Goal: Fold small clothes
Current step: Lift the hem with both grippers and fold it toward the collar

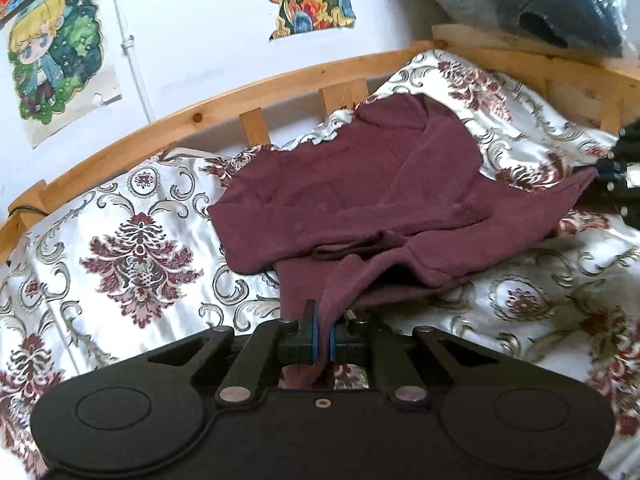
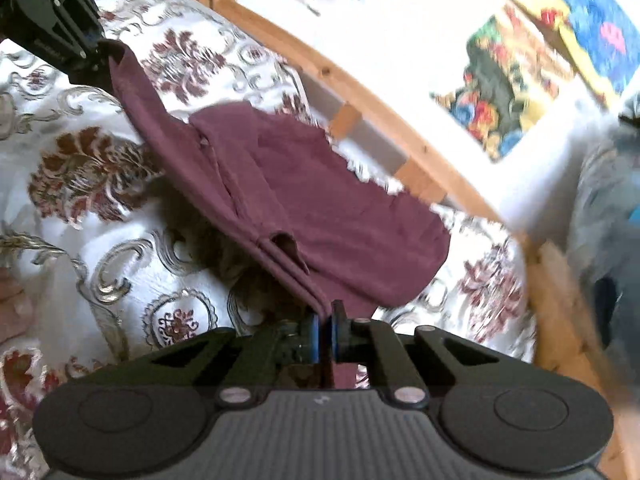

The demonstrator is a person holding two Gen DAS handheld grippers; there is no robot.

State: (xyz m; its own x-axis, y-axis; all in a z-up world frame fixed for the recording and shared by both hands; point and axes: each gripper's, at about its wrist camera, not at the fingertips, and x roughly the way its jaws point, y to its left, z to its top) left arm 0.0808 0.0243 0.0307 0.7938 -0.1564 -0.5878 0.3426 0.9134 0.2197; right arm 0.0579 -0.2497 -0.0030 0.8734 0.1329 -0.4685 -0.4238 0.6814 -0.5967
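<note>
Where the left wrist camera looks out along its fingers, the left gripper (image 1: 323,330) is clamped on a corner of the maroon garment (image 1: 360,196), with cloth pinched between the blue pads (image 1: 315,334) and a bit hanging below them. From that pinch the garment runs away across the floral bedspread (image 1: 132,256), partly doubled over itself, its far edge near the wooden bed rail (image 1: 224,108). At the right edge the right gripper (image 1: 612,172) holds another corner, drawn out to a point. Cartoon posters (image 1: 52,56) hang on the white wall behind the rail, and a bagged dark bundle (image 1: 560,4) sits at the top right.

From the right wrist camera, the right gripper (image 2: 325,328) is closed tight on a folded edge of the garment (image 2: 320,208). That edge stretches in a taut line up to the left gripper (image 2: 100,50) at the top left, lifted off the bedspread (image 2: 92,176), while the rest sags toward the rail (image 2: 360,92). This view is blurred at the right.
</note>
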